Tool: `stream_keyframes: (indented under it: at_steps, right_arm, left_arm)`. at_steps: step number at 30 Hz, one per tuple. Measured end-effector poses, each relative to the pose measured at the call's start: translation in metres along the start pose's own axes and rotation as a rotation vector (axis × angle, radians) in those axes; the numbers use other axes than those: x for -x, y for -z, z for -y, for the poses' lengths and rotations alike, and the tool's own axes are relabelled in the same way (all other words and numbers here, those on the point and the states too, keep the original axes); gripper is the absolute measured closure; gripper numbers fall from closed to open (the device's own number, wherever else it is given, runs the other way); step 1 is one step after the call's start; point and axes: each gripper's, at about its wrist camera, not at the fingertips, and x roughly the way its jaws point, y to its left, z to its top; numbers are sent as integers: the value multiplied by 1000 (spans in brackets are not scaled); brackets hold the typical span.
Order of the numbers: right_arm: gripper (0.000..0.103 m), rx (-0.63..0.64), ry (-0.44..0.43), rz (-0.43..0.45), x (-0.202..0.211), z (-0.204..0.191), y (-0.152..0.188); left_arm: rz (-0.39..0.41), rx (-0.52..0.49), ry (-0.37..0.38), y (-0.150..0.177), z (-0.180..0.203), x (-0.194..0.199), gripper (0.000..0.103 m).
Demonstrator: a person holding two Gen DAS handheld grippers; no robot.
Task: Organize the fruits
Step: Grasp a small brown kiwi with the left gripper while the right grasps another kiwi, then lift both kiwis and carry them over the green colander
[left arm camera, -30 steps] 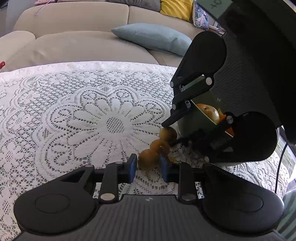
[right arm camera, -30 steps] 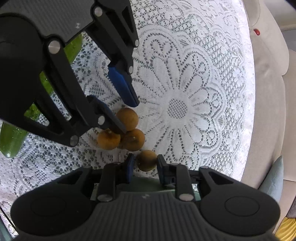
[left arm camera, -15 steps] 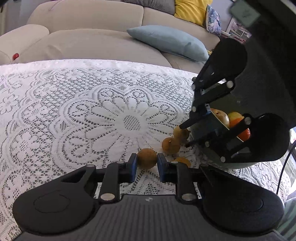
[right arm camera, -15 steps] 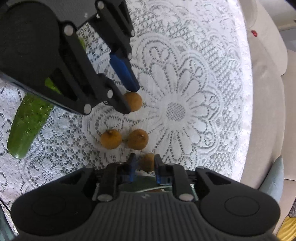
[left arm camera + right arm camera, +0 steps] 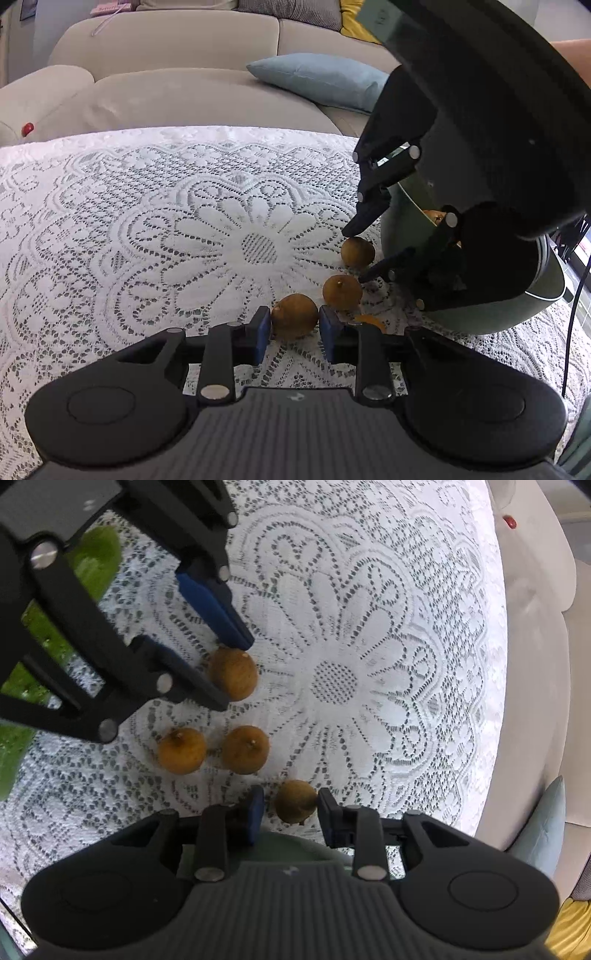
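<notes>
Several small brown round fruits lie on a white lace tablecloth point(image 5: 147, 229). My left gripper point(image 5: 294, 325) is shut on one brown fruit point(image 5: 294, 320), also seen in the right wrist view point(image 5: 232, 678) between the left gripper's blue pads. My right gripper point(image 5: 290, 805) has let its jaws apart around another brown fruit point(image 5: 295, 800), which touches only the right pad; it shows in the left wrist view point(image 5: 357, 252). Two loose brown fruits point(image 5: 181, 750) point(image 5: 245, 749) lie between them. A grey-green bowl point(image 5: 532, 295) holding fruit sits under the right gripper.
A green cucumber point(image 5: 55, 627) lies on the cloth behind the left gripper. A beige sofa point(image 5: 166, 74) with a blue cushion point(image 5: 317, 79) stands beyond the table edge. A small red thing point(image 5: 27, 129) rests on the sofa.
My left gripper has closed on a brown fruit and drawn it away from the others. My right gripper's jaws have widened around its fruit.
</notes>
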Motion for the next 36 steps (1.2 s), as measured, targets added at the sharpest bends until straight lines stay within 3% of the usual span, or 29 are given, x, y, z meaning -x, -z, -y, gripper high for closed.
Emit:
stream_keyframes:
  at_steps: [6, 16, 25, 36]
  right_arm:
    - [79, 16, 33, 7, -3, -2, -2]
    - [82, 10, 75, 75, 26, -20, 3]
    - [82, -18, 118, 198, 80, -34, 4]
    - [82, -56, 119, 296, 123, -66, 41]
  left_arm:
    - [5, -66, -34, 4, 12, -9, 71]
    - [53, 1, -45, 7, 11, 15, 72]
    - [93, 81, -101, 2, 16, 54, 72]
    - [94, 83, -83, -4, 44, 82, 72]
